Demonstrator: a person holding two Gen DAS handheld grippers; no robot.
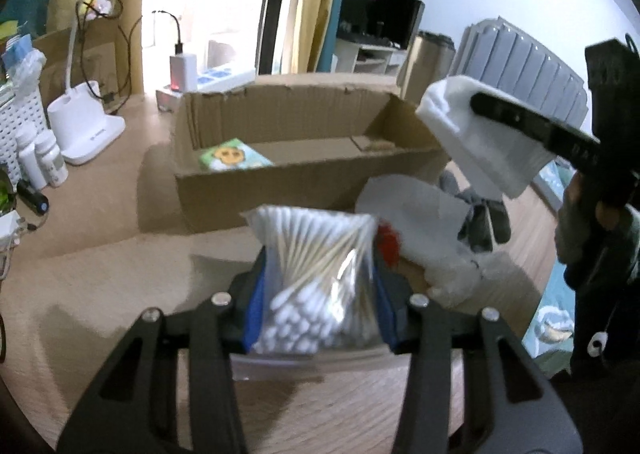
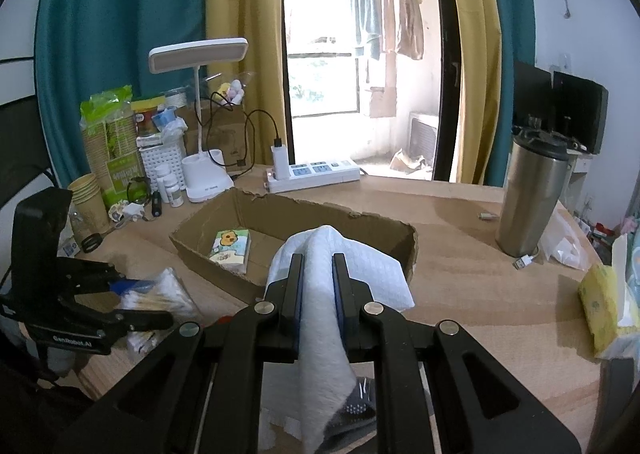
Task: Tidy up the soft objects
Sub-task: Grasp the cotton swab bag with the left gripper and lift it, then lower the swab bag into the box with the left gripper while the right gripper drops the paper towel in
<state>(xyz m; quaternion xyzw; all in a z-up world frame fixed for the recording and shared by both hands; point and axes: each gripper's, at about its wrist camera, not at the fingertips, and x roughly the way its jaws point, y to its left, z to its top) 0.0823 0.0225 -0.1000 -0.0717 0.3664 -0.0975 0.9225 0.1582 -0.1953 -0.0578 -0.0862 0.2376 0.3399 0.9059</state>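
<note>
Left gripper (image 1: 316, 294) pinching a clear bag of cotton swabs (image 1: 316, 266) between its blue pads, held just above the table (image 1: 100, 254), box at 12 o'clock. Right gripper (image 2: 318, 294) clamped narrow on a folded white cloth (image 2: 336, 274), draping down both sides of the fingers, hanging near the box's front right corner, about 1 o'clock from the left one.

Cardboard box (image 1: 304, 181) open-topped, low walls, with one small printed tissue pack (image 2: 231, 250) sitting at its left end. Plenty of room beside it.

Handling guesses: swab bag probably very light, crinkly and slippery, sticks shifting inside, so best squeezed across the middle like now, not by a corner. Cloth limp and weightless-looking, will flop and unfold; a pinch on the fold seems right, and likely needs lowering well into the box before letting go or the loose tail catches the wall.

Hard to make out: a grey sock (image 1: 486, 221) and a white sheet (image 1: 408, 205) on the table at 2 o'clock of the swabs, partly covered, plus something red (image 1: 388, 244) peeking behind the bag, no idea what. Left view blurry. Lower end of the cloth cut off by the gripper body in the right view.
</note>
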